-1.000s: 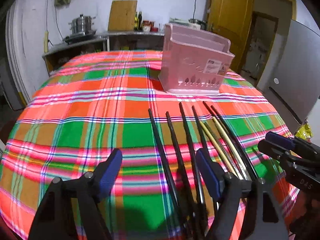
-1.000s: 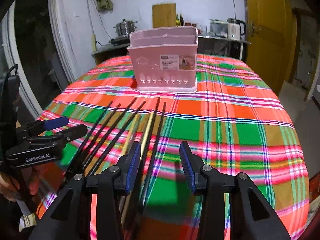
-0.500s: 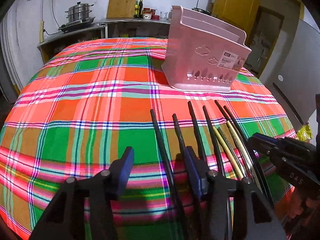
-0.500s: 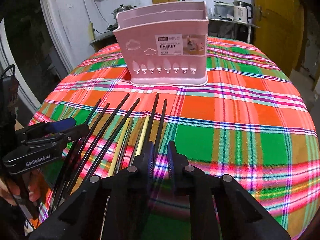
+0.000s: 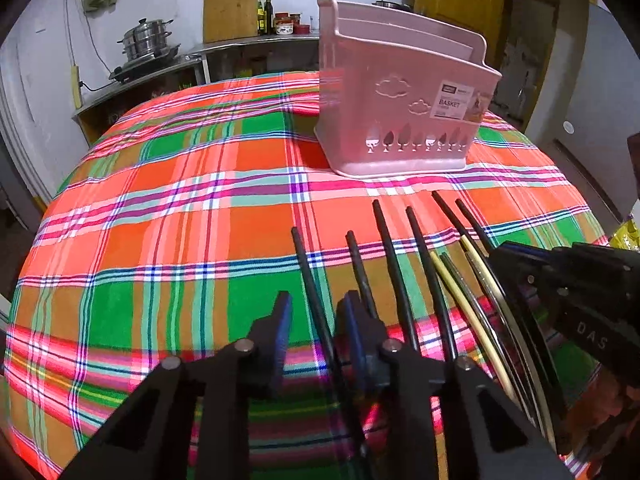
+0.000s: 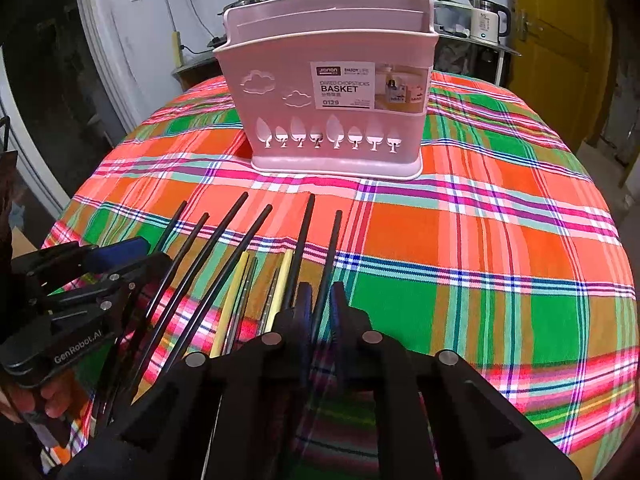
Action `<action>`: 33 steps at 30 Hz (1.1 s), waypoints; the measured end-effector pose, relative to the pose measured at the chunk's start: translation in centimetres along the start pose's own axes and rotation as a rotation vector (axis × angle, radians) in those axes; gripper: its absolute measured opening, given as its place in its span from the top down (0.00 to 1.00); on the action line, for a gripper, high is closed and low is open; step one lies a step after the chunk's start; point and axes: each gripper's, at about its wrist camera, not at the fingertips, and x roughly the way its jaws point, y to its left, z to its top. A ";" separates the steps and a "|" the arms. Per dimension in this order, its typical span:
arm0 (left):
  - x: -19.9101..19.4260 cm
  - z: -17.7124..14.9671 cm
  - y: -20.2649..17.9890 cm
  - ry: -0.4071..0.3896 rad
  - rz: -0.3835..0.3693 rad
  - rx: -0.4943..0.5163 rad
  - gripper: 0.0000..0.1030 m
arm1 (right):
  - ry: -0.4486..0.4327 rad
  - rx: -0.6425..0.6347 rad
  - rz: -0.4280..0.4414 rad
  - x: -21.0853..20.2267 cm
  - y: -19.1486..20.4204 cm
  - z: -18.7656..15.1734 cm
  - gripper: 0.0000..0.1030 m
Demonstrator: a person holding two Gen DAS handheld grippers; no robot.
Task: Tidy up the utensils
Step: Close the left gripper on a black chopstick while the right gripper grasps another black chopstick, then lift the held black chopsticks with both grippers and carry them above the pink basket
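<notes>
Several black chopsticks [image 5: 394, 256] and a few yellow ones [image 6: 234, 296] lie fanned out on the plaid tablecloth [image 5: 160, 216]. Behind them stands a pink chopstick basket [image 6: 328, 92], also in the left wrist view [image 5: 400, 92]. My left gripper [image 5: 316, 320] straddles the leftmost black chopstick [image 5: 308, 268]; its jaws are closing, with a gap still on both sides of the stick. My right gripper [image 6: 321, 304] is closing on the rightmost black chopstick [image 6: 332, 248], its pads against the stick. Each gripper also shows at the edge of the other's view.
The round table drops away at its edges on all sides. Behind it are a counter with a steel pot [image 5: 146, 38], bottles and a cutting board [image 5: 230, 8], a kettle [image 6: 486, 20] and a yellow door [image 6: 560, 40]. A hand [image 6: 24, 400] holds the left gripper.
Both grippers have come forward and down over the chopsticks, and the basket looks nearer. Both pairs of jaws have narrowed from wide open, the right one down onto its chopstick.
</notes>
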 end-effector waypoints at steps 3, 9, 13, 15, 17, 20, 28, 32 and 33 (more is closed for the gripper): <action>0.1 0.3 0.0 0.004 0.001 0.004 0.88 | 0.001 0.004 0.006 0.1 -0.1 0.3 0.94; 0.0 0.5 0.2 0.016 -0.017 -0.007 0.92 | -0.014 0.019 0.030 -0.3 -0.3 0.4 0.95; -0.6 0.7 0.7 0.014 -0.051 -0.029 0.94 | -0.037 0.028 0.043 -1.3 -0.5 0.8 0.95; -1.4 1.0 0.9 0.003 -0.068 -0.038 0.95 | -0.049 0.034 0.052 -1.9 -0.6 1.0 0.95; -2.4 1.5 1.1 -0.016 -0.082 -0.041 0.95 | -0.069 0.038 0.066 -2.7 -0.7 1.3 0.95; -4.2 2.1 1.4 -0.047 -0.100 -0.041 0.95 | -0.099 0.035 0.078 -4.1 -0.5 1.8 0.95; -9.7 4.3 1.3 -0.155 -0.129 -0.022 0.95 | -0.202 0.017 0.097 -8.4 0.2 3.3 0.95; -11.9 5.2 1.2 -0.200 -0.135 -0.011 0.95 | -0.250 0.006 0.095 -10.5 0.5 3.8 0.95; -12.3 5.4 1.3 -0.209 -0.136 -0.011 0.95 | -0.260 0.005 0.094 -10.9 0.4 3.9 0.95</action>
